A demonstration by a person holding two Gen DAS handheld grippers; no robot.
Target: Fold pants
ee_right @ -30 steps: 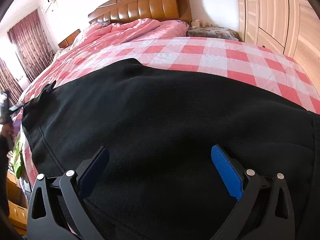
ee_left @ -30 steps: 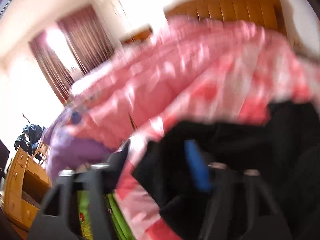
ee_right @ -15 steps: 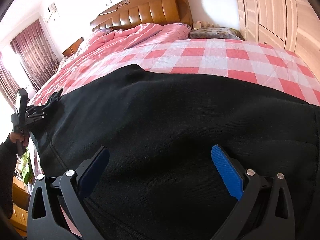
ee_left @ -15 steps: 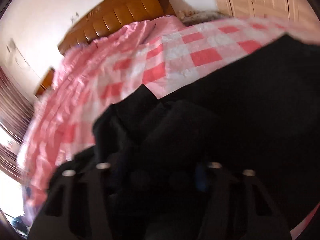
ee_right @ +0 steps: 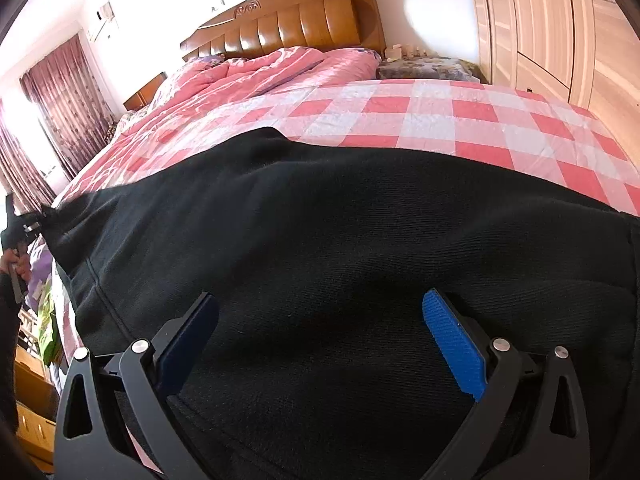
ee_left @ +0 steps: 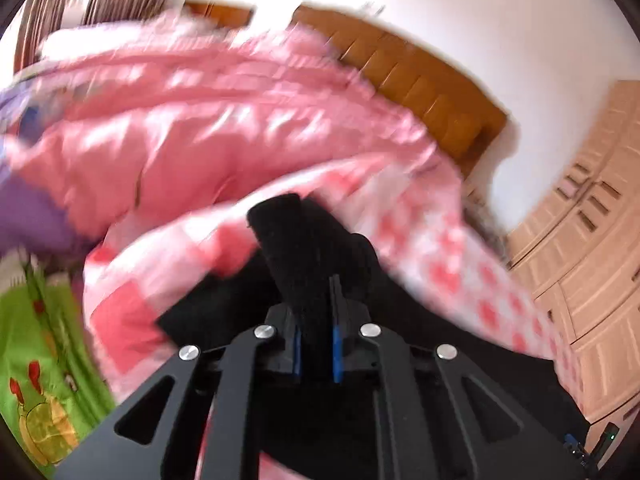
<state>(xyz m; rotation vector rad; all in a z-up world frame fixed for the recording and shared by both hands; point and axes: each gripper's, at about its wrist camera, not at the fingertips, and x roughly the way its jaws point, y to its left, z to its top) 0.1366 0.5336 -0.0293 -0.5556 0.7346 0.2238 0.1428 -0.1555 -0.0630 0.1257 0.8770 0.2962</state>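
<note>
The left claw (ee_left: 316,320) pinches a fold of the black pants (ee_right: 340,240); the right claw (ee_right: 320,332) hovers wide above them.

Black pants (ee_right: 340,248) spread flat on the bed (ee_right: 460,120) with its pink checked cover, right gripper (ee_right: 320,340) low over them, blue fingers (ee_right: 454,346) wide apart, left gripper (ee_right: 24,226) pinching the far left corner

pants (ee_right: 360,260): black
bedsheet (ee_right: 460,120): red, pink and white check
quilt (ee_right: 260,72): pink
headboard (ee_right: 300,24): brown
gripper pads (ee_right: 454,344): blue
curtains (ee_right: 64,96): maroon
</note>
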